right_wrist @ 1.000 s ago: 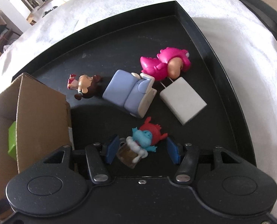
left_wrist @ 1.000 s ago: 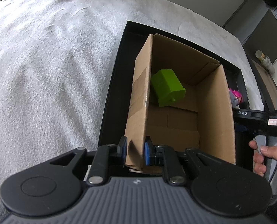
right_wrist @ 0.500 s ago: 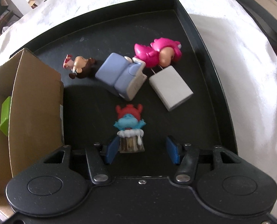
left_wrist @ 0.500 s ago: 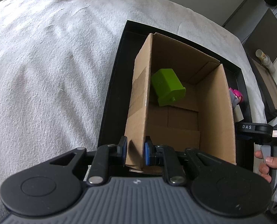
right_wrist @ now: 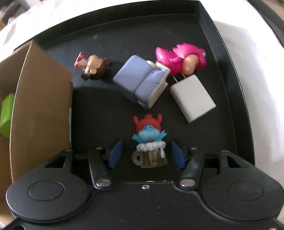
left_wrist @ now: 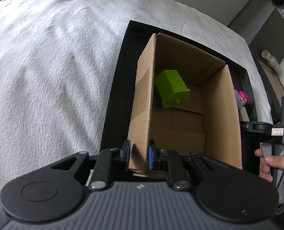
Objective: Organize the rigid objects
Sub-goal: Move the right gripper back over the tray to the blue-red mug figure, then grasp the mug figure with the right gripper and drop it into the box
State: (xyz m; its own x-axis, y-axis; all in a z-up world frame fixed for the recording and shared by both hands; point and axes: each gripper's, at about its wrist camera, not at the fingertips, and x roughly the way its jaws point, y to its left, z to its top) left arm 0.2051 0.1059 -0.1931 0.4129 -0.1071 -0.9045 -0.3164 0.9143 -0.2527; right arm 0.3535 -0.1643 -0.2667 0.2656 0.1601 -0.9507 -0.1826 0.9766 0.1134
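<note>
The left gripper [left_wrist: 139,154] clamps the box [left_wrist: 142,103] wall at 6 o'clock; a green block [left_wrist: 170,88] lies inside. On the tray [right_wrist: 226,61], the right gripper [right_wrist: 145,154] is opening, pads clear of the mug figure [right_wrist: 149,143] between them. Other toys lie at 12 o'clock.

Matt brown corrugated cardboard box [left_wrist: 220,115] w/ glossy tape strip. Smooth black plastic tray [right_wrist: 228,57] on fuzzy grey cloth [left_wrist: 46,76]. Glossy plastic figurine in clear mug [right_wrist: 149,143].
</note>
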